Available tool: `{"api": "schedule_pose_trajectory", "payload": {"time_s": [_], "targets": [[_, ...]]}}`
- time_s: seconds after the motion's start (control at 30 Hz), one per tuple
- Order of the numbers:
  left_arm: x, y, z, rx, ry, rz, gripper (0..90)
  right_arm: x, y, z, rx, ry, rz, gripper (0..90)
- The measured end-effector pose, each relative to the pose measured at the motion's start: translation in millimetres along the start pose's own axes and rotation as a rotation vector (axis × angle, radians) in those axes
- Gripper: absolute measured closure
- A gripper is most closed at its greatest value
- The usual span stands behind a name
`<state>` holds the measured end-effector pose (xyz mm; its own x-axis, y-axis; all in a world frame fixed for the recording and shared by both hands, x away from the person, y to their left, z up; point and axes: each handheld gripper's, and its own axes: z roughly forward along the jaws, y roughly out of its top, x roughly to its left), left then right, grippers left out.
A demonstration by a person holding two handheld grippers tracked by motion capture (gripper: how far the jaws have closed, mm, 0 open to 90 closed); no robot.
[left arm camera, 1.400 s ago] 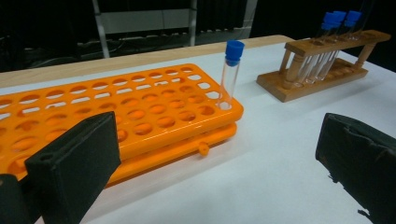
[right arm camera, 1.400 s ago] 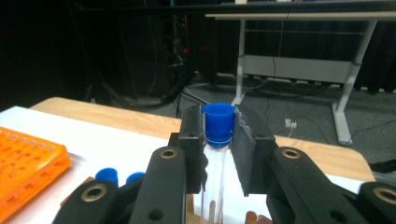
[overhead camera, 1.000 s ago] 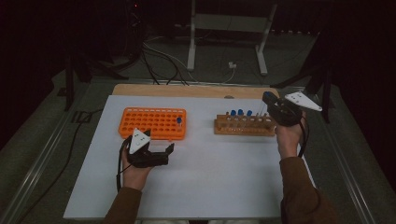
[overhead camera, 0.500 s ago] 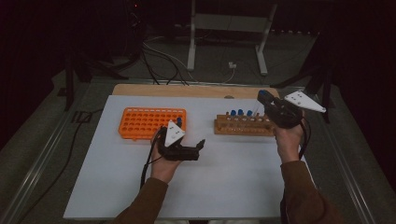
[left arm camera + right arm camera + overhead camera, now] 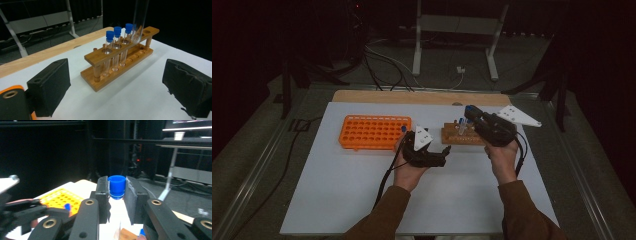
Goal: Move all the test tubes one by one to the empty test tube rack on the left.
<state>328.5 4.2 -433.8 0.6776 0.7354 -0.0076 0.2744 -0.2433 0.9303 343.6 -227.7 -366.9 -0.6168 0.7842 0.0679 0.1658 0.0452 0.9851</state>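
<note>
Currently right gripper (image 5: 468,119) clamps the blue-capped test tube (image 5: 116,186) above the wooden rack (image 5: 462,136).
Right hand raised near the bench's far edge; left gripper (image 5: 439,155) empty, jaws wide but just been closing, aimed at rack.

A clear tube (image 5: 116,187) with a blue cap hangs upright just above the wooden rack (image 5: 462,136), which stands near the tabletop's far edge, right of centre, holding three more blue-capped tubes (image 5: 117,42) upright.
</note>
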Motion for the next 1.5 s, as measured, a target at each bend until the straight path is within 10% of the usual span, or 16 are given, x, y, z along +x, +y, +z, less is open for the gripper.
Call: {"api": "schedule_pose_trajectory", "payload": {"time_s": [0.43,1.0,1.5], "targets": [[-1.9,5.3,8.0,-0.044,-0.001,0.028,46.3,37.6,-6.7,19.6,-0.001,0.12,0.011,73.3],[4.7,7.7,0.0,-0.089,0.002,0.007,76.6,46.5,-11.5,25.3,0.0,0.16,0.03,73.4],[5.1,4.7,-0.8,-0.099,-0.009,0.0,78.3,44.8,-18.6,25.6,-0.007,0.166,0.04,76.2]]}}
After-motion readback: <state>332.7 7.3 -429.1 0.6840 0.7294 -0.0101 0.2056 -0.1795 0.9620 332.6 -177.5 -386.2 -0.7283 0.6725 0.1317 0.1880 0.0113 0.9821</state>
